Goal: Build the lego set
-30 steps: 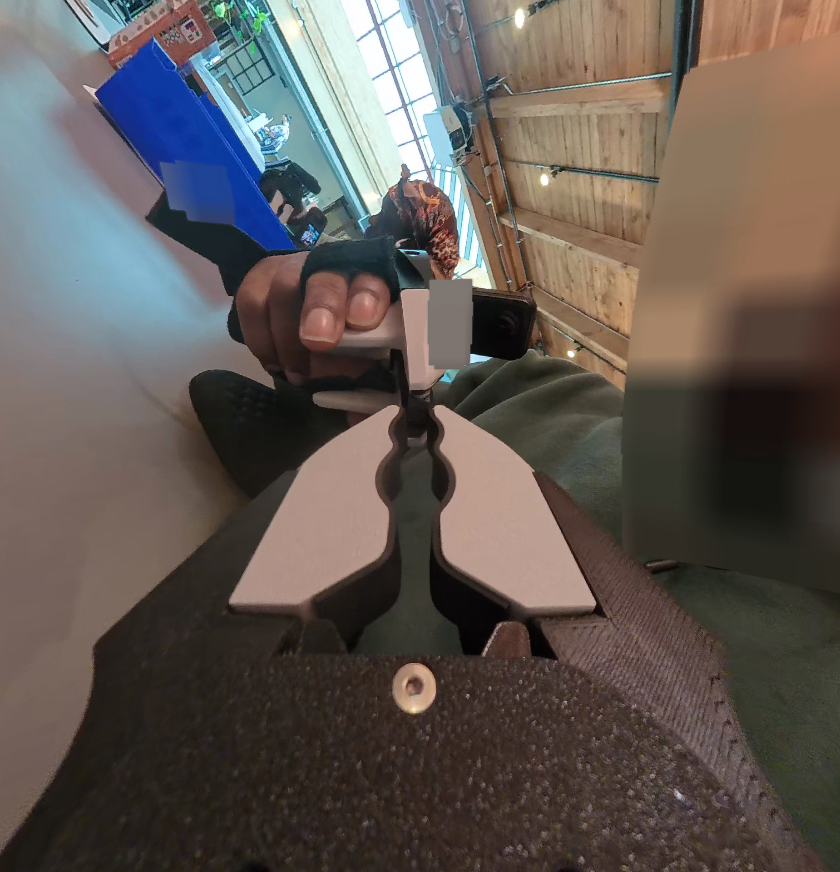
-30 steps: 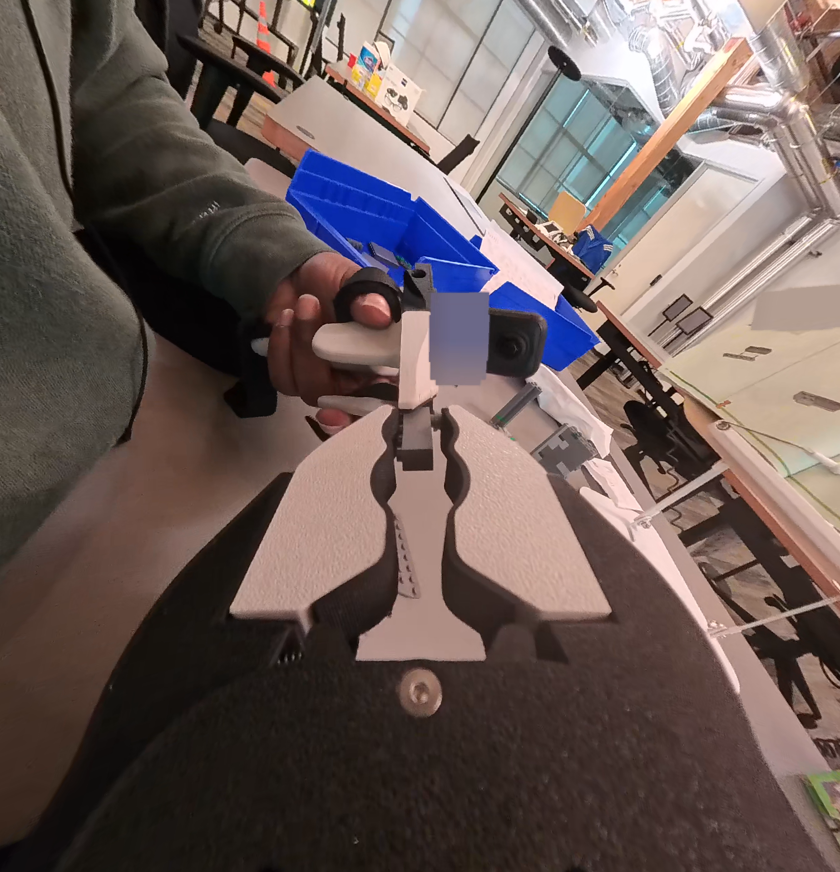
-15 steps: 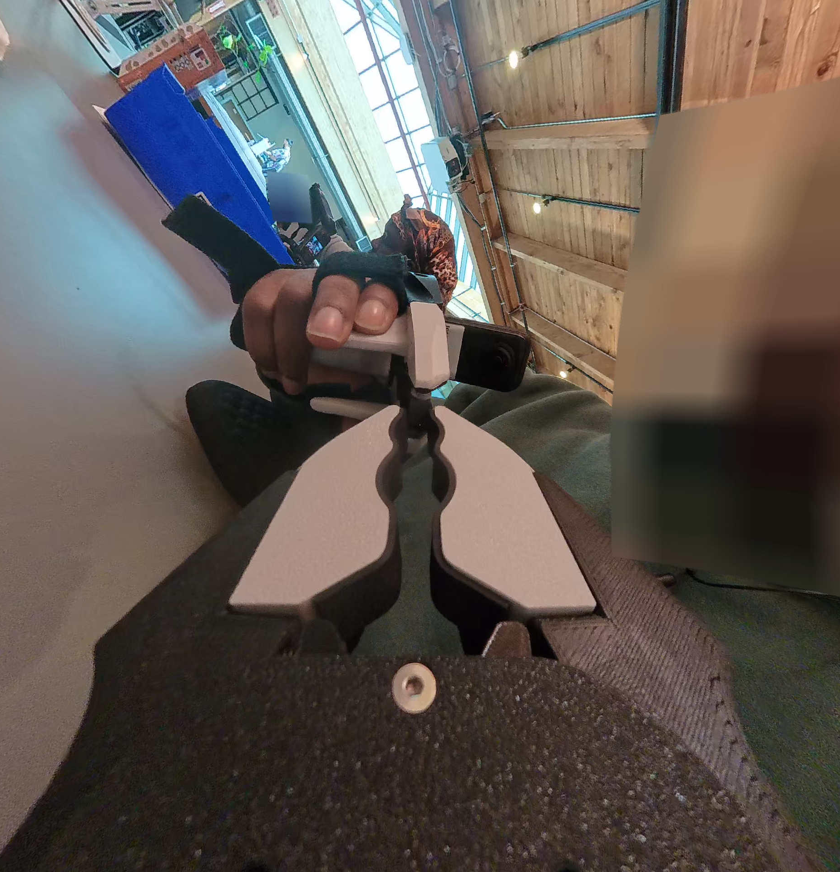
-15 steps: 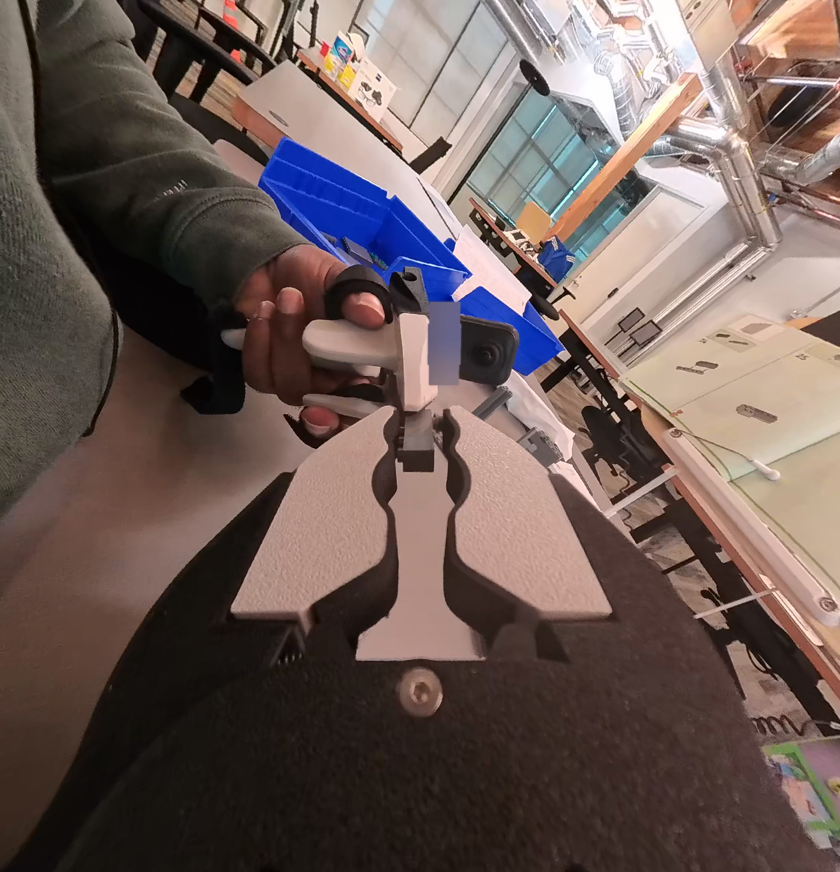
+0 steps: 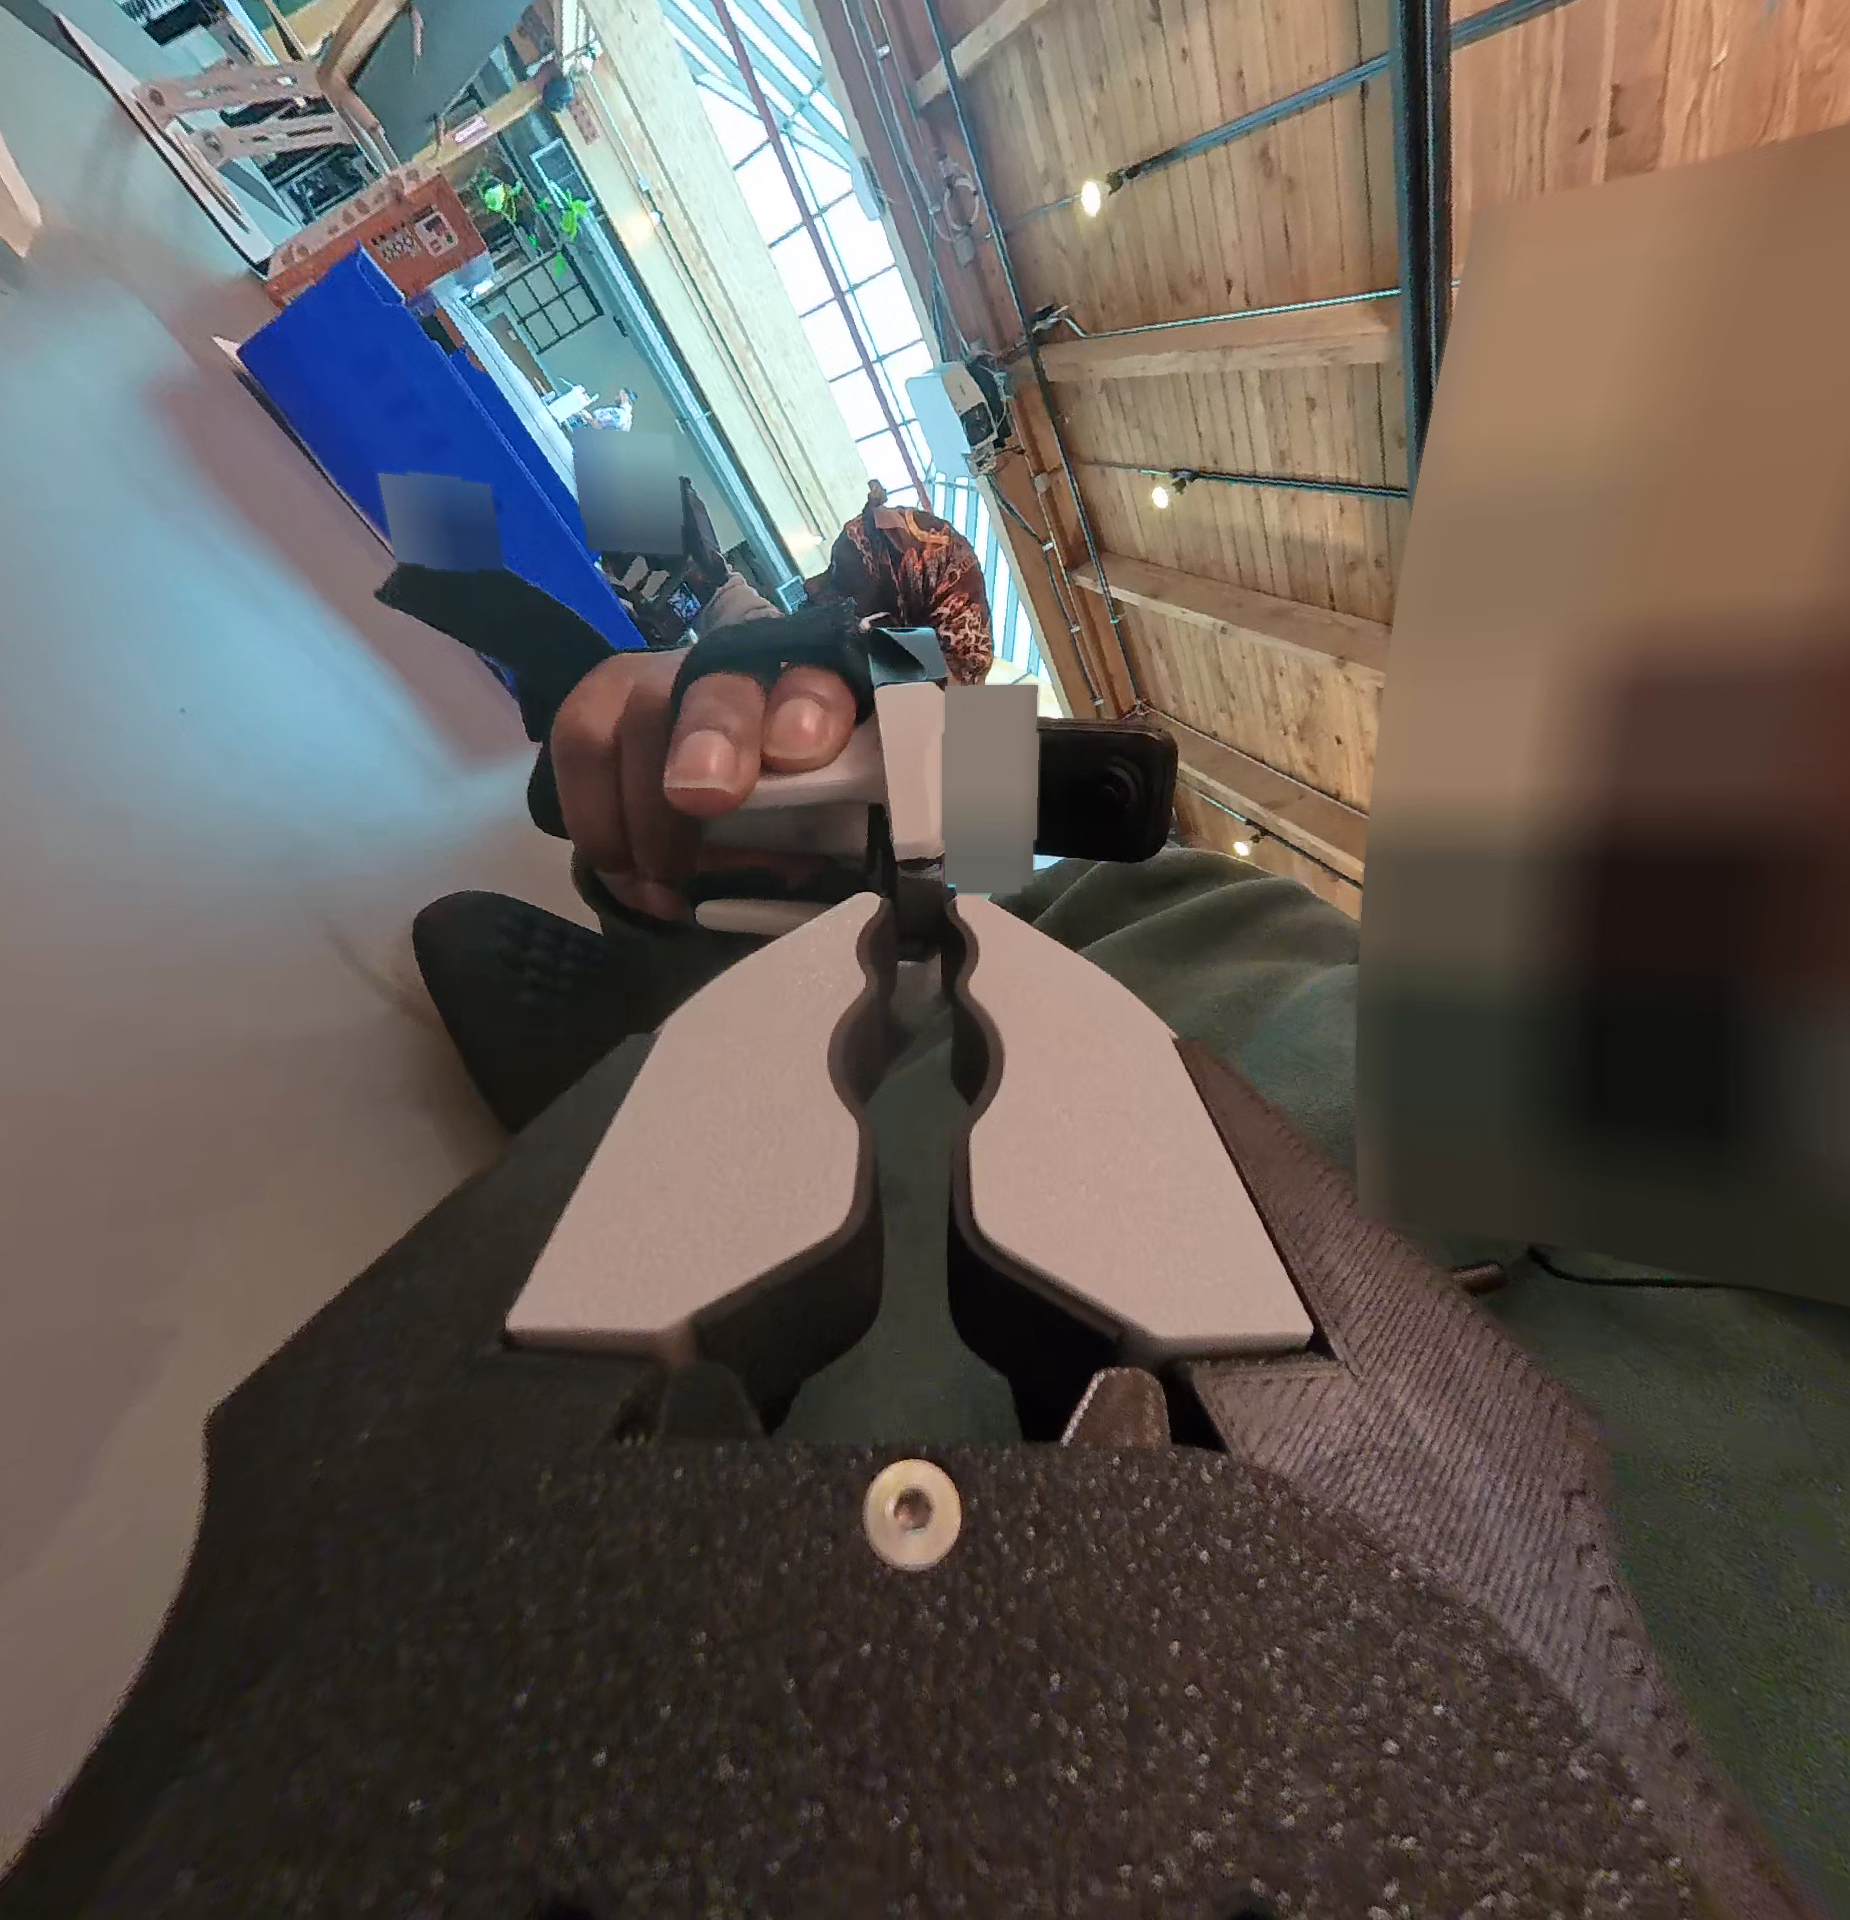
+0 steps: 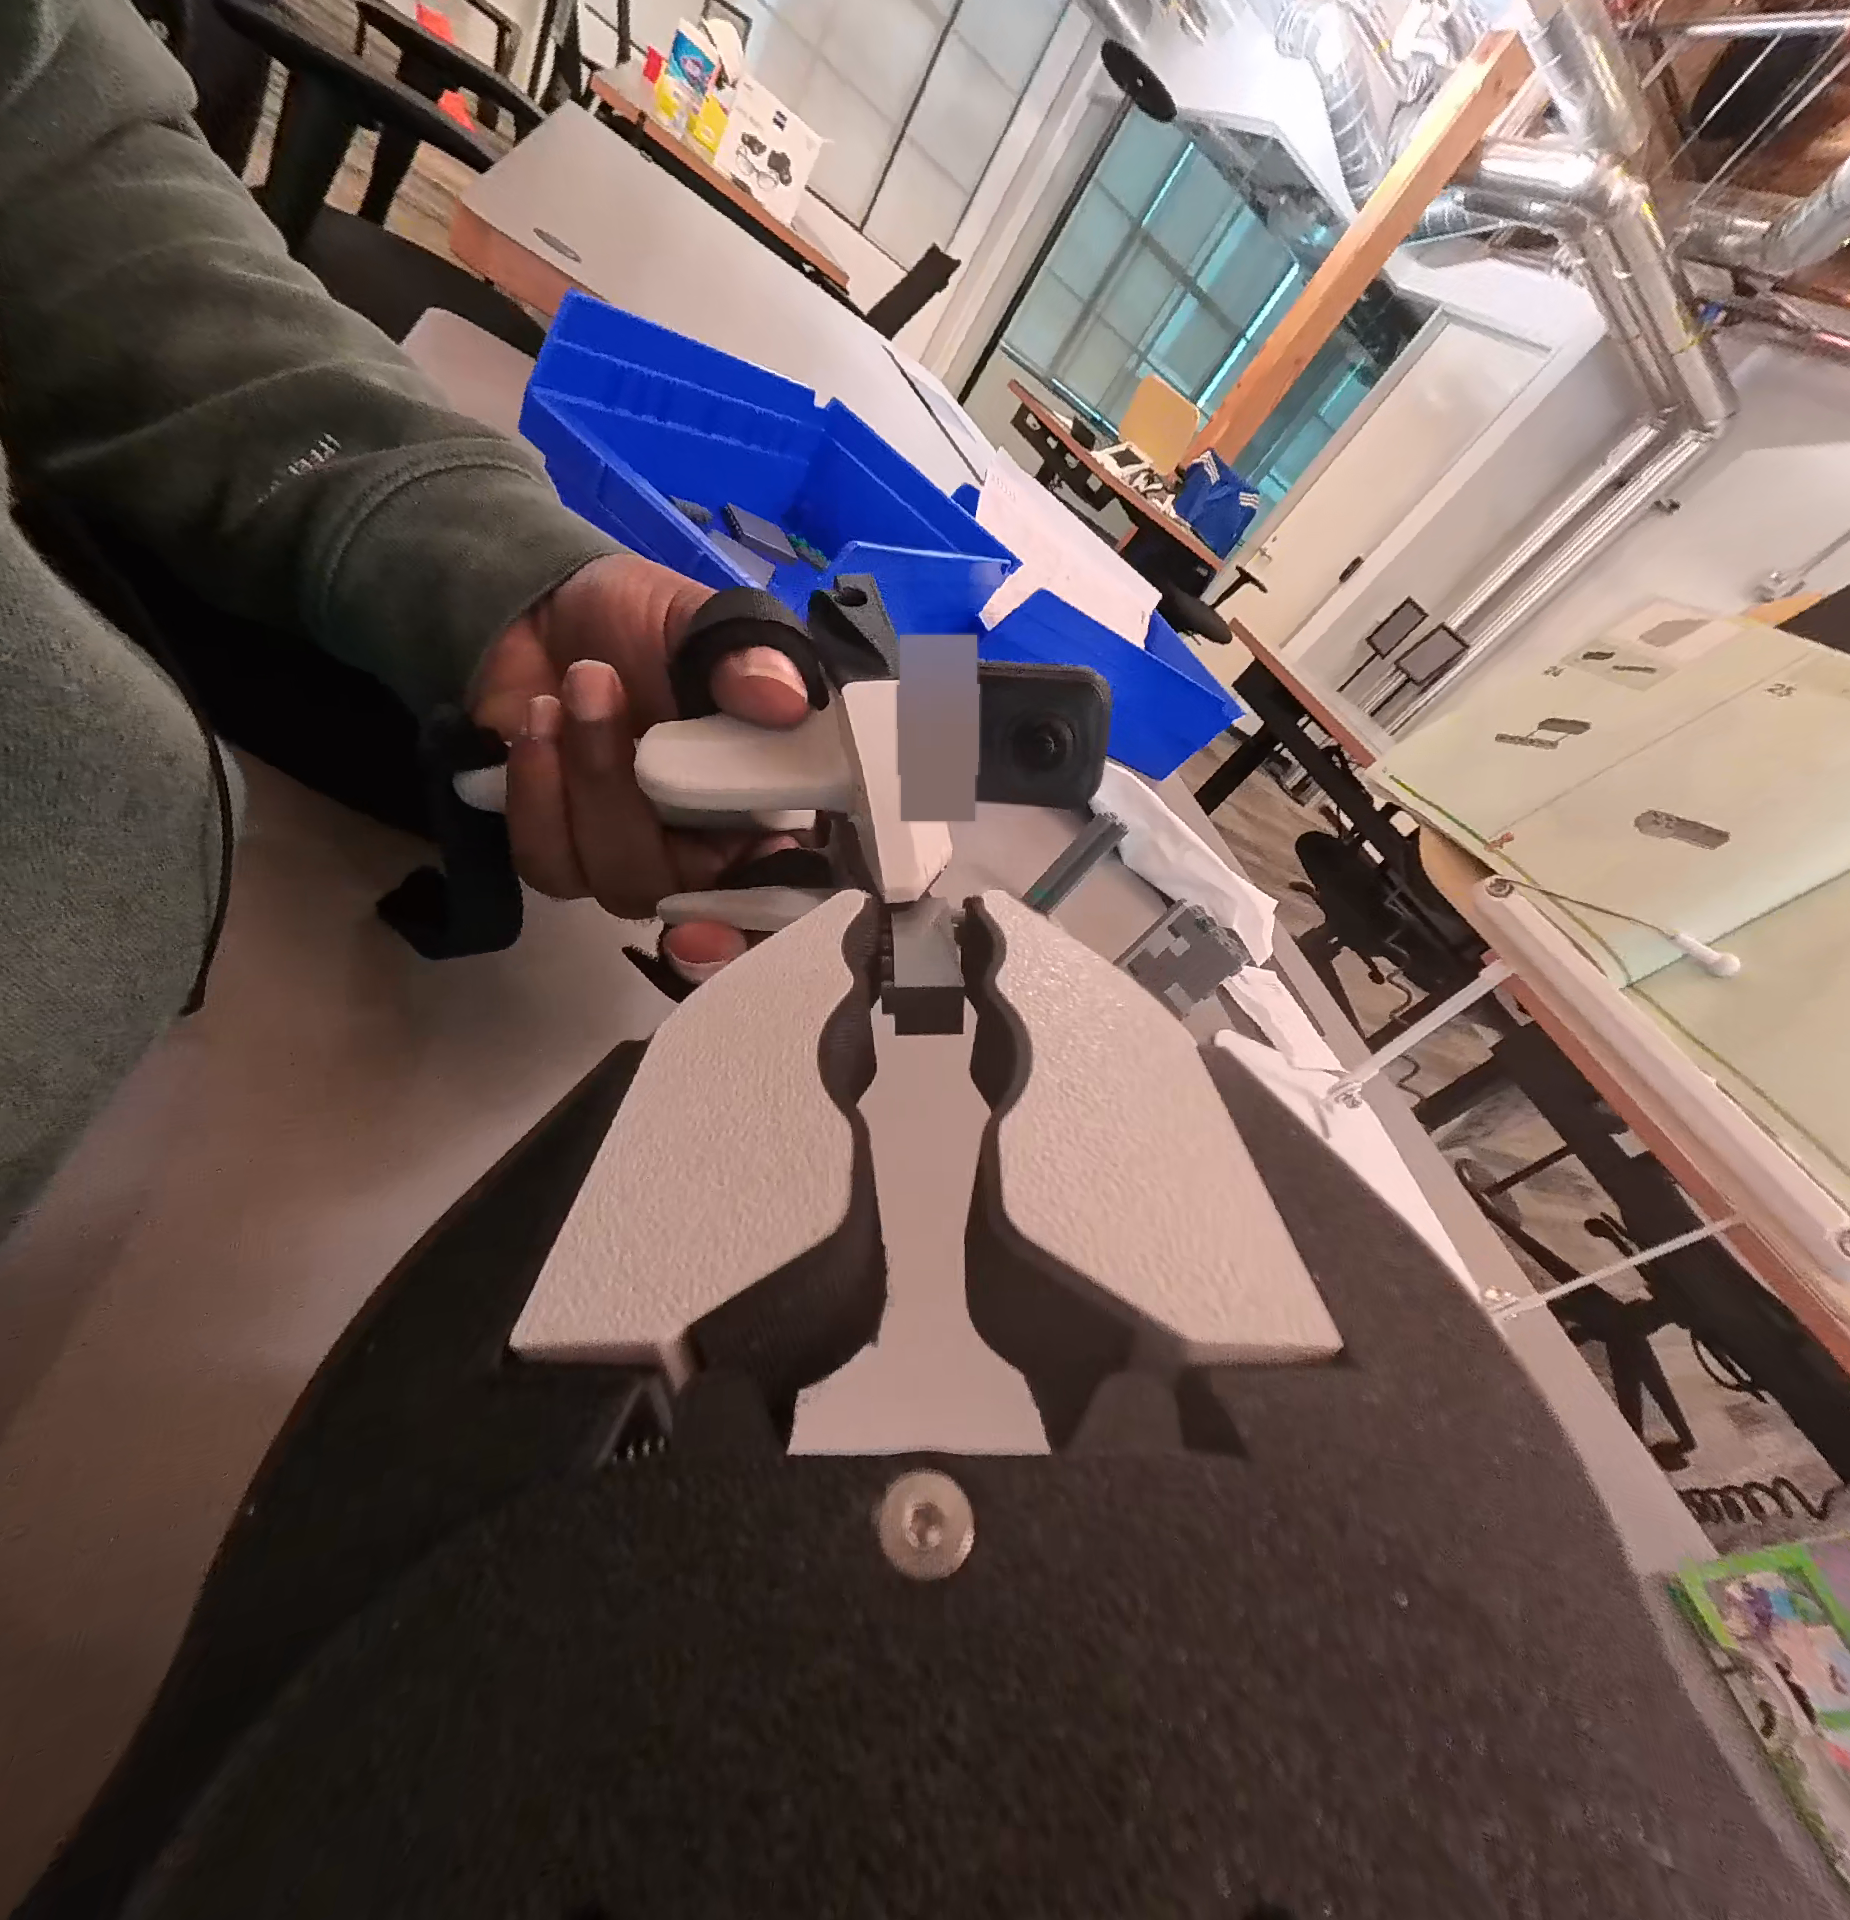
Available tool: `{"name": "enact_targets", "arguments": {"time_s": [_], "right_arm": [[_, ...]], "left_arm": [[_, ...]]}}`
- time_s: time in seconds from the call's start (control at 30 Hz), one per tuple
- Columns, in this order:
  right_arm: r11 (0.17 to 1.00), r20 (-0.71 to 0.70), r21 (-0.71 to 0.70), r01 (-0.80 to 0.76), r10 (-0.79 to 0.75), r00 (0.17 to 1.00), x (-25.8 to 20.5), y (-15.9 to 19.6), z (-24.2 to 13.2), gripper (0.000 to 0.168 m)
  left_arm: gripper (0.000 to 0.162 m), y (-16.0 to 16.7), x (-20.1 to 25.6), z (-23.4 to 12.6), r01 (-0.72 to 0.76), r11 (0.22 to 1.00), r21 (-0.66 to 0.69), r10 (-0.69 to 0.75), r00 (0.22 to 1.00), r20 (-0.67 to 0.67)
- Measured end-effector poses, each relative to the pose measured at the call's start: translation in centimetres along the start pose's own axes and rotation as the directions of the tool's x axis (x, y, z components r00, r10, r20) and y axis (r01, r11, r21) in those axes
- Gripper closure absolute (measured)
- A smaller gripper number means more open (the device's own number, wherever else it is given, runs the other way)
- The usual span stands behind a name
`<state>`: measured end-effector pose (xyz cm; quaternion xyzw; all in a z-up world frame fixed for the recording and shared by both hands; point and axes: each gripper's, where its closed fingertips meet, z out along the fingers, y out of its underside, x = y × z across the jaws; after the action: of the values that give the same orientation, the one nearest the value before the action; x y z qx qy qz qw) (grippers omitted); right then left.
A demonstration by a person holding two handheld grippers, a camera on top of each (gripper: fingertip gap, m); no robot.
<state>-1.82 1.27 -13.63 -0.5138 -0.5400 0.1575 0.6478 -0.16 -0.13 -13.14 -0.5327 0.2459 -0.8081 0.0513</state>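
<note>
A dark grey lego piece is clamped at tips of right tool; its other end is gripped by left tool, above tabletop.

The pale grey plastic fingers of the right gripper are showing a fine pebbled, matt grain, sitting on a coarse black speckled housing with a shiny metal screw catching light. The small dark grey plastic lego piece is looking smooth and dull. The glossy blue plastic bins are gleaming on a smooth matt pale tabletop. A soft green knitted cloth sleeve is looking fuzzy. In the left wrist view, the ribbed black housing edge is showing layered print lines, and warm planked wooden ceiling boards are looking unvarnished.
</note>
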Motion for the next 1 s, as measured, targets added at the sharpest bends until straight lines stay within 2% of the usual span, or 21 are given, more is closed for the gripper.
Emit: {"name": "enact_targets", "arguments": {"time_s": [0.17, 0.27, 0.33, 0.43, 0.53, 0.7, 0.8, 0.87, 0.93, 1.0], "right_arm": [[1.000, 0.011, -0.002, -0.012, 0.012, 1.000, 0.0, 0.3, 0.1, 0.154], [0.997, 0.026, -0.008, -0.071, 0.072, 0.997, 0.0, 1.0, 0.3, 0.154], [0.980, 0.030, -0.011, -0.198, 0.198, 0.980, 0.5, 1.8, 0.4, 0.154], [0.892, 0.045, -0.004, -0.453, 0.453, 0.891, 1.8, 2.8, 0.1, 0.154], [0.749, 0.099, -0.019, -0.662, 0.660, 0.745, 2.2, 3.2, 0.0, 0.153], [0.401, 0.240, -0.071, -0.913, 0.896, 0.374, 1.6, 2.3, 0.4, 0.154], [0.175, 0.305, -0.119, -0.977, 0.943, 0.131, 1.5, 1.4, 0.3, 0.154], [0.054, 0.321, -0.146, -0.988, 0.947, 0.004, 1.4, 1.2, 0.3, 0.154], [-0.022, 0.323, -0.166, -0.986, 0.943, -0.075, 1.0, 1.1, 0.4, 0.154], [-0.071, 0.326, -0.187, -0.980, 0.936, -0.130, 0.5, 1.0, 0.7, 0.154]], "left_arm": [[0.154, 0.0, -0.3, -0.1, -0.022, 1.000, 0.001, 0.021, 0.999, 0.027], [0.154, -0.2, -1.1, -0.4, -0.071, 0.997, 0.002, 0.071, 0.993, 0.094], [0.150, -0.8, -1.6, -1.0, -0.142, 0.990, 0.004, 0.140, 0.977, 0.162], [0.147, -1.8, -1.7, -2.3, -0.321, 0.947, -0.031, 0.316, 0.906, 0.282], [0.143, -2.1, -1.9, -2.9, -0.509, 0.845, -0.164, 0.530, 0.754, 0.388], [0.140, -1.6, -2.4, -2.3, -0.653, 0.689, -0.315, 0.720, 0.565, 0.404], [0.139, -1.8, -2.7, -2.5, -0.724, 0.556, -0.408, 0.821, 0.404, 0.403], [0.139, -1.9, -2.5, -2.3, -0.764, 0.450, -0.462, 0.879, 0.285, 0.383], [0.139, -1.8, -2.0, -1.8, -0.795, 0.354, -0.492, 0.916, 0.188, 0.355], [0.141, -1.8, -1.8, -1.5, -0.809, 0.299, -0.507, 0.931, 0.131, 0.341]]}}
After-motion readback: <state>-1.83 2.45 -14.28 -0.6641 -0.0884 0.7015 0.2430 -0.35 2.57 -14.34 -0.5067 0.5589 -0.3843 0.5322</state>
